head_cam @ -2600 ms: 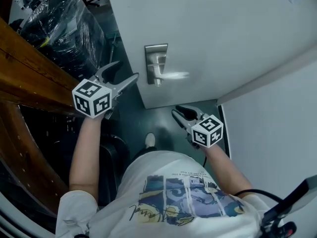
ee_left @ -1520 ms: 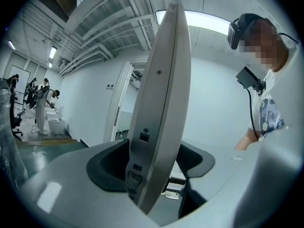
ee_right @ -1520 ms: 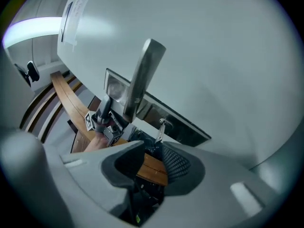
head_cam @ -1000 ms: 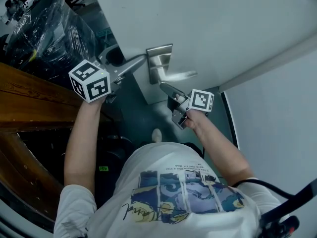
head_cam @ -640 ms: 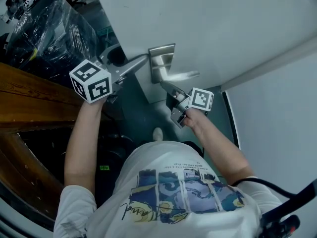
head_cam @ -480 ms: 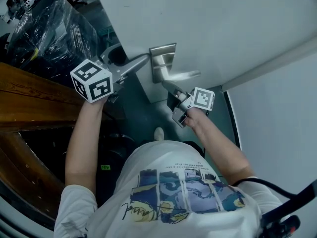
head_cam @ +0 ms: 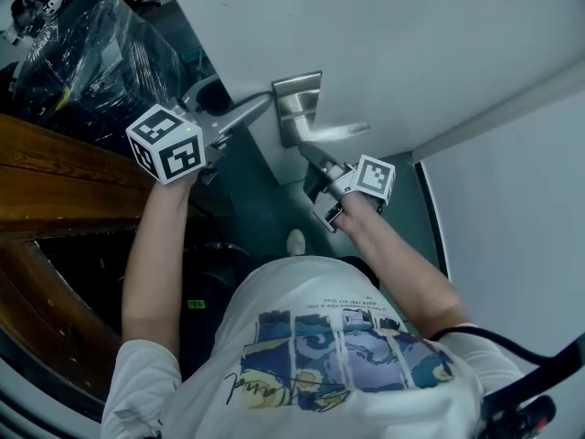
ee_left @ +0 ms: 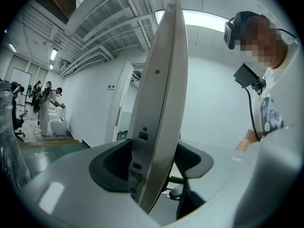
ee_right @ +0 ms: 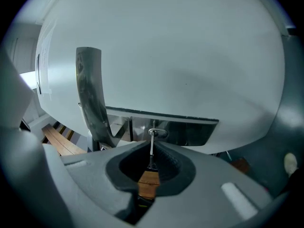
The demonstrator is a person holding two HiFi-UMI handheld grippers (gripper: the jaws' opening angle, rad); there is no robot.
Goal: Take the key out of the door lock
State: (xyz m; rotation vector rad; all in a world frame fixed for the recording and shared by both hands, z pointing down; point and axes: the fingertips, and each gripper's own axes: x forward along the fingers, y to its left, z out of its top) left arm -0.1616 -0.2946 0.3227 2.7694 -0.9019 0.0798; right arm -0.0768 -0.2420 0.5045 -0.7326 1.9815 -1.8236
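Observation:
The white door (head_cam: 411, 44) carries a steel lock plate (head_cam: 297, 108) with a lever handle (head_cam: 334, 133). In the right gripper view a thin key (ee_right: 151, 151) sticks out of the keyhole (ee_right: 154, 133), just below the lever (ee_right: 90, 94). My right gripper (ee_right: 151, 145) is closing, with the key between its pads, which meet on it. In the head view that gripper (head_cam: 307, 155) reaches up under the handle and hides the key. My left gripper (head_cam: 256, 106) straddles the door's free edge (ee_left: 159, 103), one pad on each face, gripping it.
A black plastic-wrapped bundle (head_cam: 91, 44) and a wooden frame (head_cam: 55, 172) stand close on the left. A white wall (head_cam: 512, 199) closes the right side. The person's shoe (head_cam: 295, 241) is on the green floor below the door. People stand far off (ee_left: 47, 103).
Both grippers have come up to the door: the left one onto its edge, the right one from near the floor to under the handle. Over the last second they barely shift.

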